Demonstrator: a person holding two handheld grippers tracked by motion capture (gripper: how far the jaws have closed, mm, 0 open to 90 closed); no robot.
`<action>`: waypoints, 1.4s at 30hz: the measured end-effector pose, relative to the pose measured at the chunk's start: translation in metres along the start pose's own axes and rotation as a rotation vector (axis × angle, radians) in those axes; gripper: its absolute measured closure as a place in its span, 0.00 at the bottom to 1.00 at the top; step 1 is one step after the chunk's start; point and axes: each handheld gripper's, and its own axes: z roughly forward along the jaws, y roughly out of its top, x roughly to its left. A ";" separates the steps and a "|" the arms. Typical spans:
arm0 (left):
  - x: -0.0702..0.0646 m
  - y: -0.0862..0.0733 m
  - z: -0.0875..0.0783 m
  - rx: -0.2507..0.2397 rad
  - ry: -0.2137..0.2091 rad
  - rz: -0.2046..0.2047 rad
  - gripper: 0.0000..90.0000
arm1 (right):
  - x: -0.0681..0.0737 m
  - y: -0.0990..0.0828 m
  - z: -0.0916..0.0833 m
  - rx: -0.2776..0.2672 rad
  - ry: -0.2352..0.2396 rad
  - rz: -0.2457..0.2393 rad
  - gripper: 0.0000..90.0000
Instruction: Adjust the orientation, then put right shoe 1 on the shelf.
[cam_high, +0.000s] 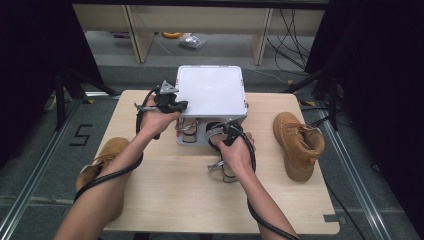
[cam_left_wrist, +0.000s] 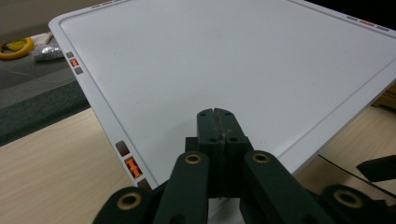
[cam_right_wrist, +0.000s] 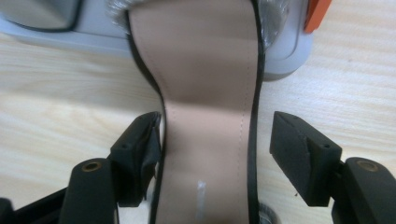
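Observation:
A white box (cam_high: 235, 120) stands at the far middle of the wooden table, its white lid (cam_left_wrist: 224, 60) raised. My left gripper (cam_left_wrist: 217, 116) is shut with nothing between its jaws, its tips lying over the lid near the lid's edge; in the high view the left gripper (cam_high: 175, 102) sits at the lid's left side. My right gripper (cam_right_wrist: 215, 130) is open around a sandal (cam_right_wrist: 210, 93) with a beige insole and black edging. The left pad touches the sandal's edge, the right pad stands apart. The sandal's front reaches the box. In the high view the right gripper (cam_high: 220, 137) is at the box's front.
A tan boot (cam_high: 299, 145) lies on the table's right side. Another tan boot (cam_high: 102, 160) sits at the left edge, partly behind my left forearm. An orange latch (cam_right_wrist: 317, 11) shows on the box. Shelving and cables stand behind the table.

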 end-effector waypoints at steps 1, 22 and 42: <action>0.000 0.000 0.000 0.000 0.001 0.001 1.00 | -0.001 0.000 -0.005 -0.005 0.006 0.003 0.38; 0.000 0.000 0.001 -0.003 -0.002 -0.008 1.00 | -0.039 -0.026 -0.056 -0.016 0.126 -0.023 0.86; 0.000 0.001 0.001 0.000 -0.002 -0.018 1.00 | -0.051 -0.058 -0.060 -0.003 0.111 -0.164 0.99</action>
